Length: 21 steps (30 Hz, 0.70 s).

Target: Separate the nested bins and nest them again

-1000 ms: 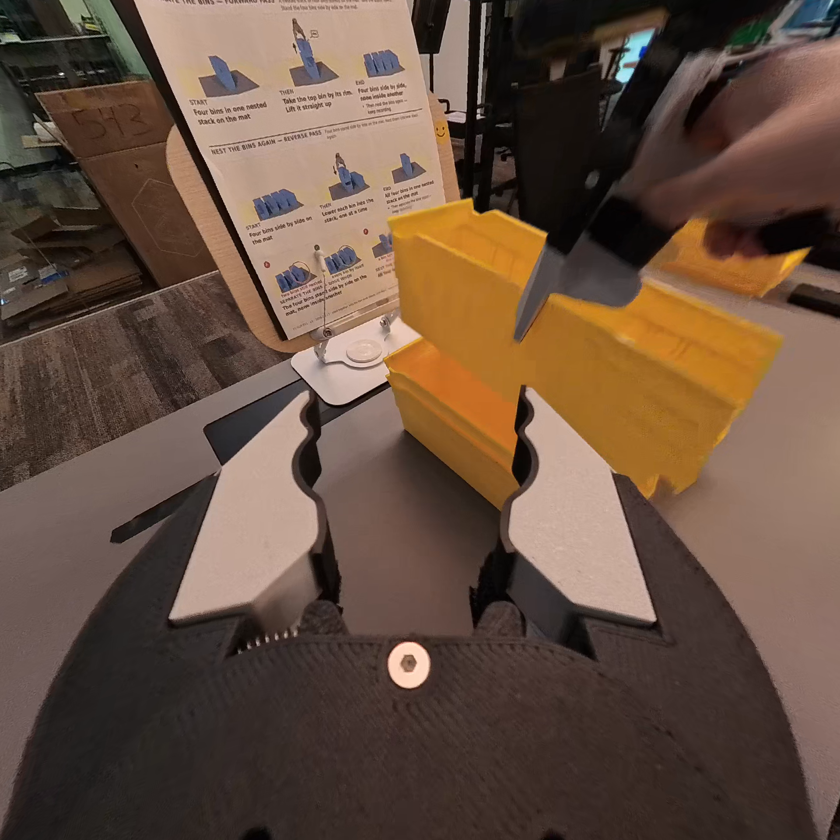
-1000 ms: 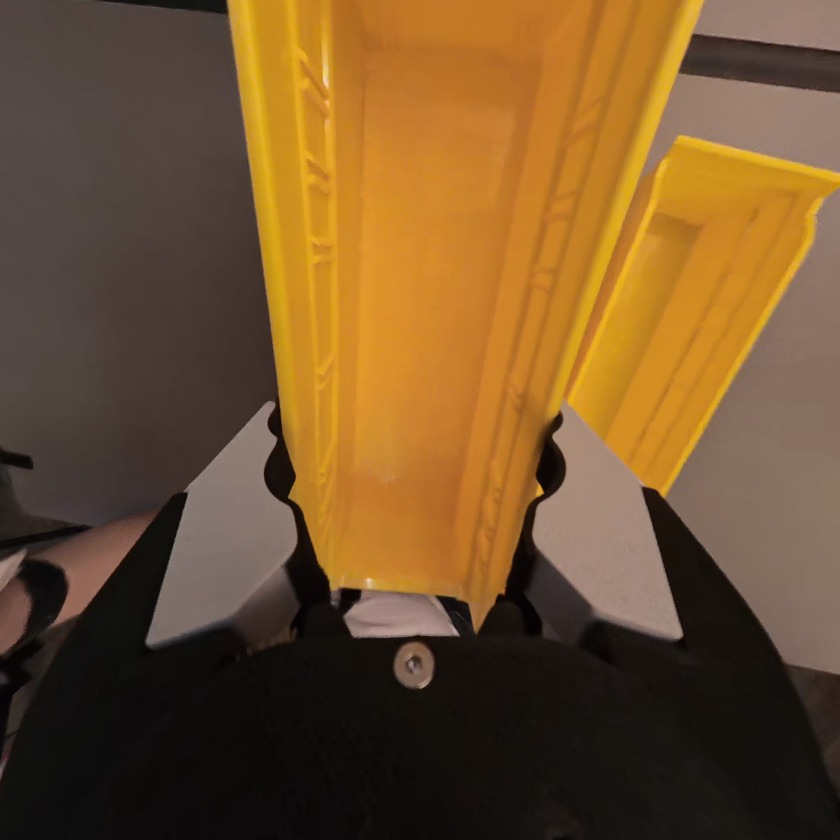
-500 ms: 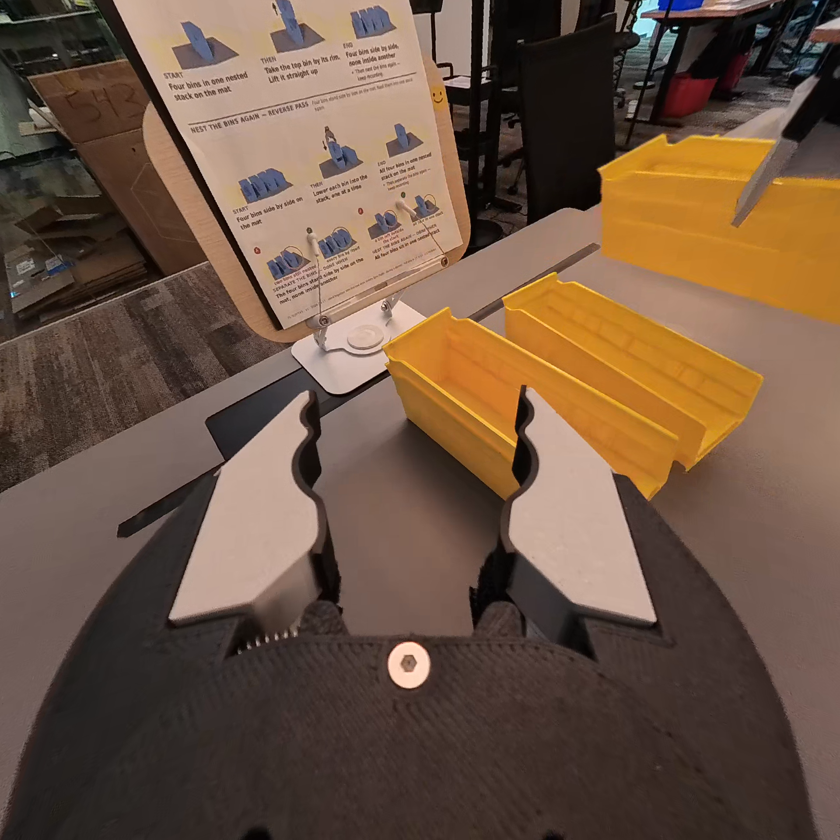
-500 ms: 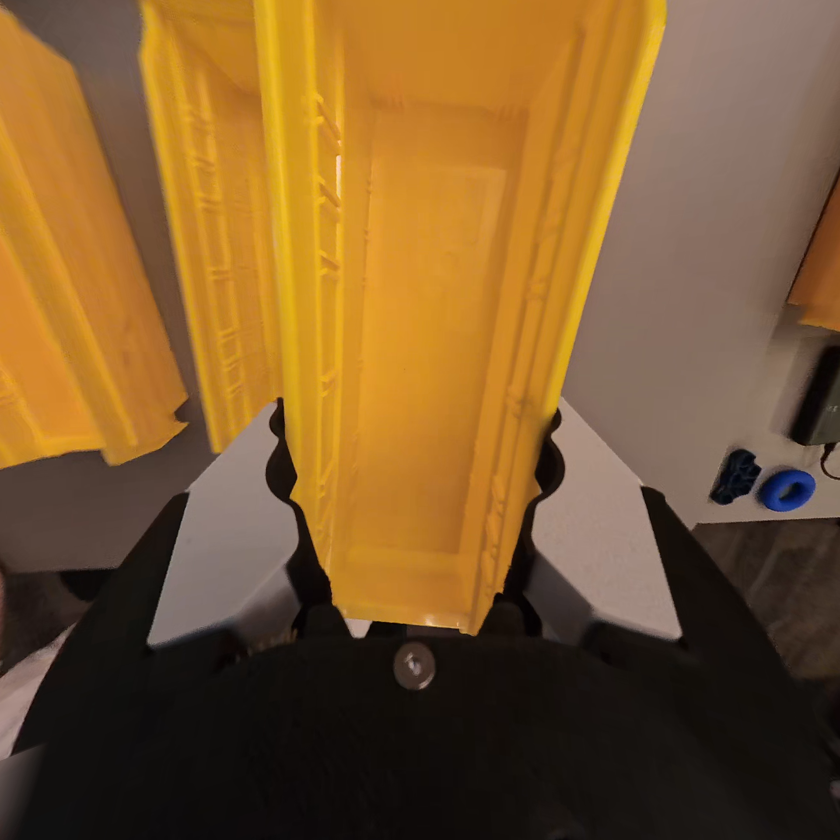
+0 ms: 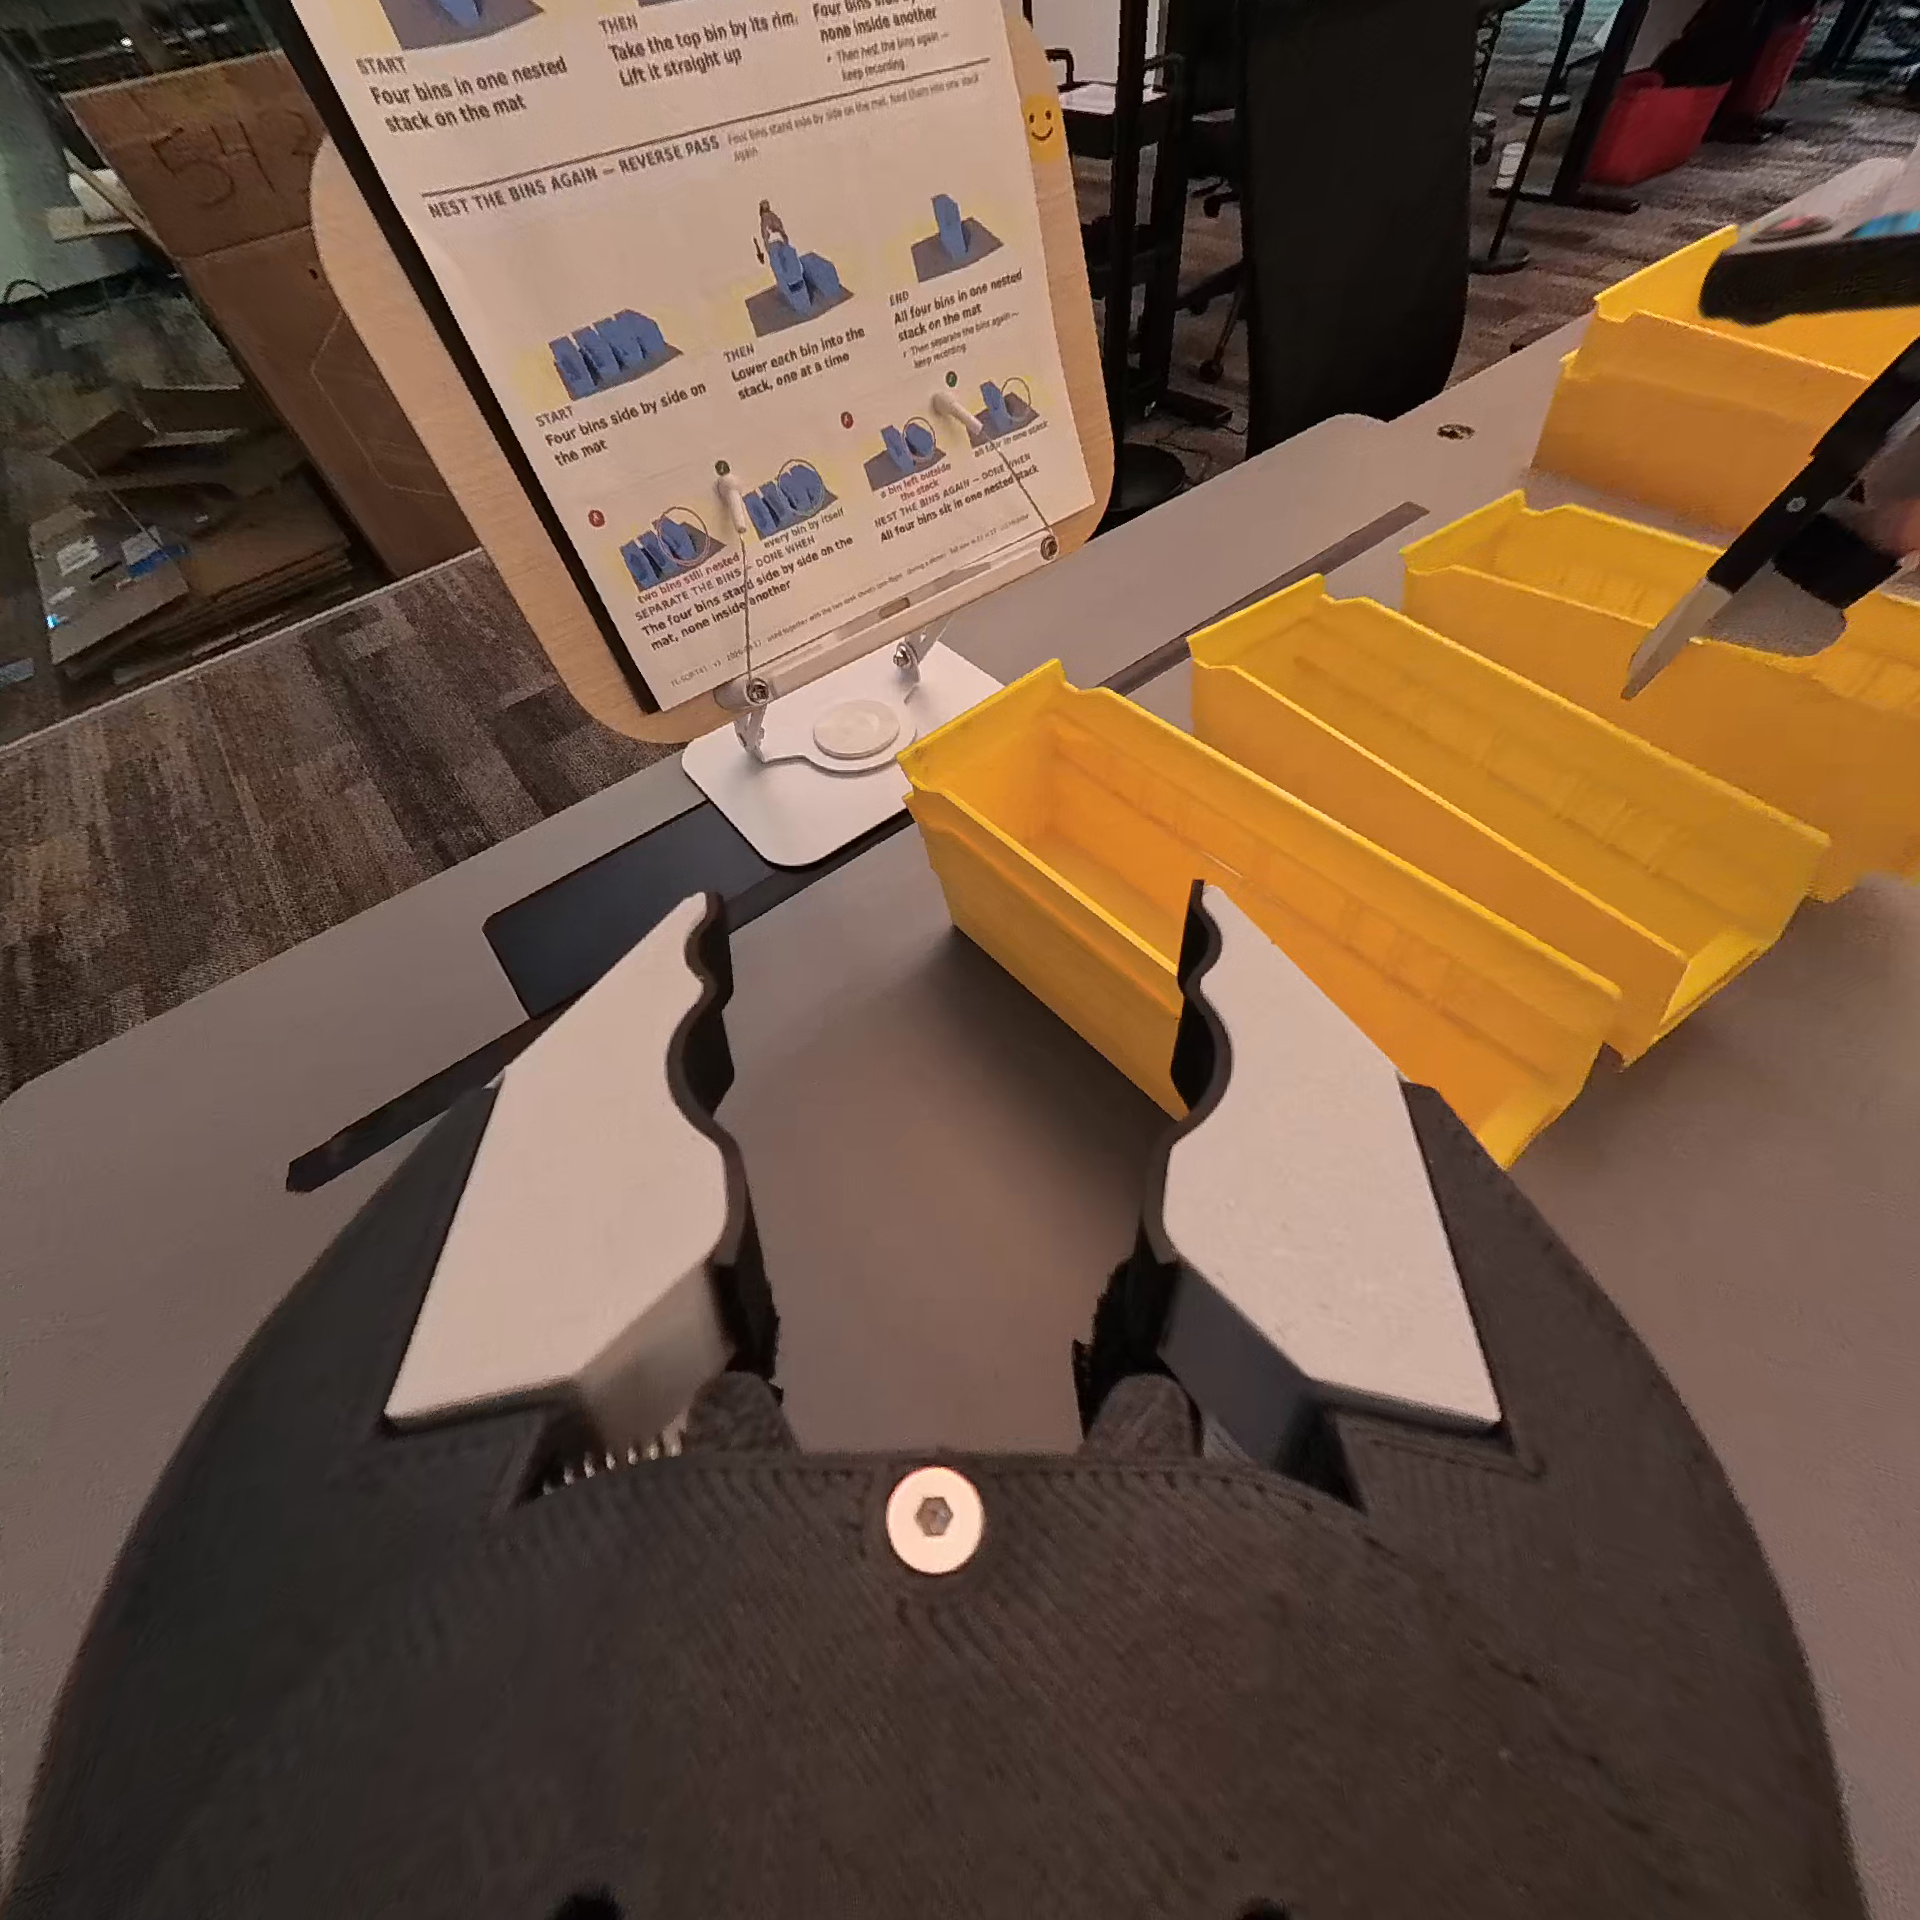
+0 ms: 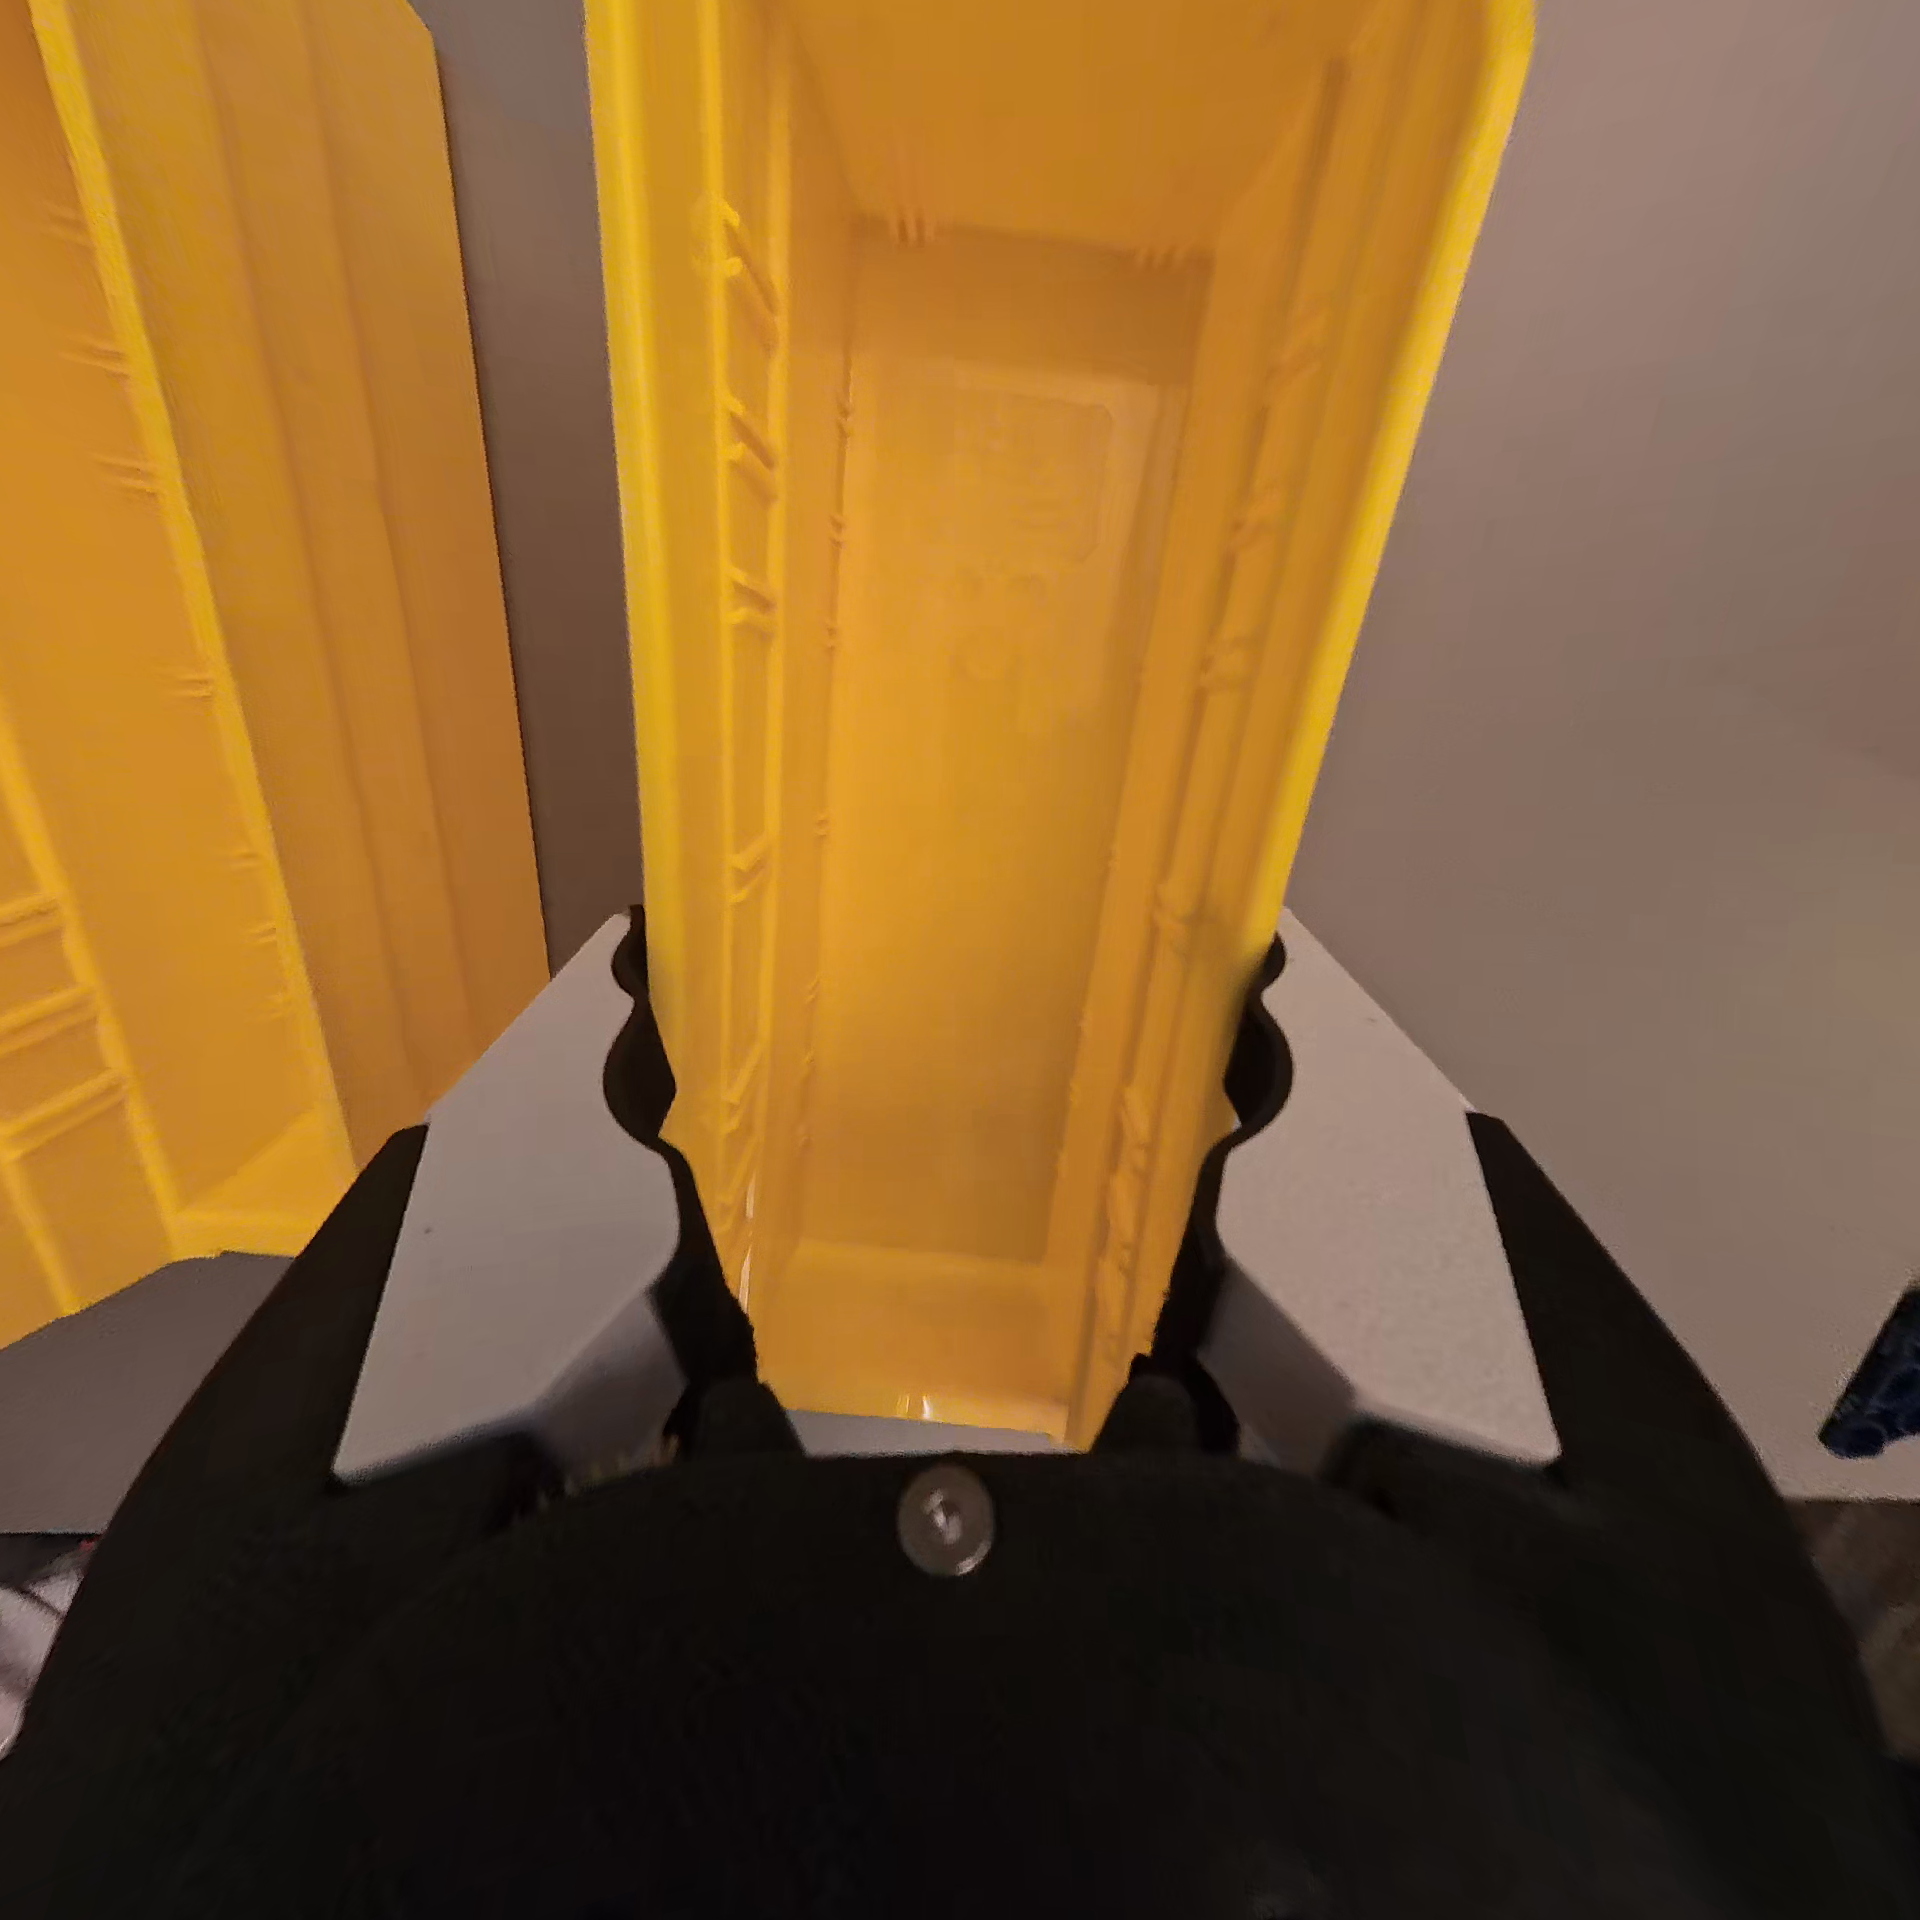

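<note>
In the left wrist view my left gripper (image 5: 951, 914) is open and empty, low over the dark mat (image 5: 894, 1164). Just right of it a yellow bin (image 5: 1101, 883) stands on the mat, with a second one (image 5: 1475, 790) beside it. Further right, a third yellow bin (image 5: 1558, 592) stands parallel to them, with a finger (image 5: 1745, 623) of my right gripper against its side. In the right wrist view my right gripper (image 6: 951, 935) is shut on that bin (image 6: 997, 623), pads pressed on both long walls. A neighbouring bin (image 6: 208, 727) lies to its left.
An instruction sheet on a stand (image 5: 727, 312) with a white base (image 5: 831, 769) stands behind the mat. More yellow bin walls (image 5: 1704, 395) show at the far right. The table edge and carpet floor (image 5: 260, 748) lie left. Small blue parts (image 6: 1881, 1392) sit at the right.
My right gripper carried the yellow bin from over the left bins to the right, down beside the second bin, keeping its grip. My left gripper stayed open and almost still.
</note>
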Motion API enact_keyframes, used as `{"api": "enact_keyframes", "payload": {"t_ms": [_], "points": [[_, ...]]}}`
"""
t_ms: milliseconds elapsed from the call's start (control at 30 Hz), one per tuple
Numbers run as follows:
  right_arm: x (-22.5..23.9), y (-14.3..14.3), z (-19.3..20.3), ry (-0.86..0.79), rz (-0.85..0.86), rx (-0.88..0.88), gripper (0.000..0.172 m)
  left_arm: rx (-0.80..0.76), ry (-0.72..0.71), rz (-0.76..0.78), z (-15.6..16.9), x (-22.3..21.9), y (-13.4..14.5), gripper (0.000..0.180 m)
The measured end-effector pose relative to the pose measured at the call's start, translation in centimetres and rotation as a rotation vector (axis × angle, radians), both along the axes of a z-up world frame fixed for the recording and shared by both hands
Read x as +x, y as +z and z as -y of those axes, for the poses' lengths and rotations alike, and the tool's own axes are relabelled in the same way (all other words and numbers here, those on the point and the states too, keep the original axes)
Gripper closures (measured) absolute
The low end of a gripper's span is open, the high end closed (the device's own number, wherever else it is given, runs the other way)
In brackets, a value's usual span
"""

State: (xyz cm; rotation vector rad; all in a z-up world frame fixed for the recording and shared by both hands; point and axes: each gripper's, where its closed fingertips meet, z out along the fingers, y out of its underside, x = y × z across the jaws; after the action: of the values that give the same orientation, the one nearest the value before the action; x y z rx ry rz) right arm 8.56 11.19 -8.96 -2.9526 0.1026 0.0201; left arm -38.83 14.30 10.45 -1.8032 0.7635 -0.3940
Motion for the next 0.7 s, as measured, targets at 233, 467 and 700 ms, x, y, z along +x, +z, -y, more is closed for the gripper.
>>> {"api": "enact_keyframes", "payload": {"t_ms": [233, 467, 700], "points": [[0.2, -1.4, 0.0, 0.059, 0.002, -0.002, 0.047, -0.005, 0.009, -0.011, -0.2, -0.1, -0.3, 0.094], [-0.5, 5.9, -1.2, 0.076, 0.164, 0.196, 0.058, -0.004, 0.018, 0.0, -0.2, -0.5, 0.0, 0.094], [-20.7, 17.0, -3.2, 0.258, -0.235, 0.598, 0.041, -0.008, 0.021, 0.006, -0.2, -0.8, 0.1, 0.093]]}}
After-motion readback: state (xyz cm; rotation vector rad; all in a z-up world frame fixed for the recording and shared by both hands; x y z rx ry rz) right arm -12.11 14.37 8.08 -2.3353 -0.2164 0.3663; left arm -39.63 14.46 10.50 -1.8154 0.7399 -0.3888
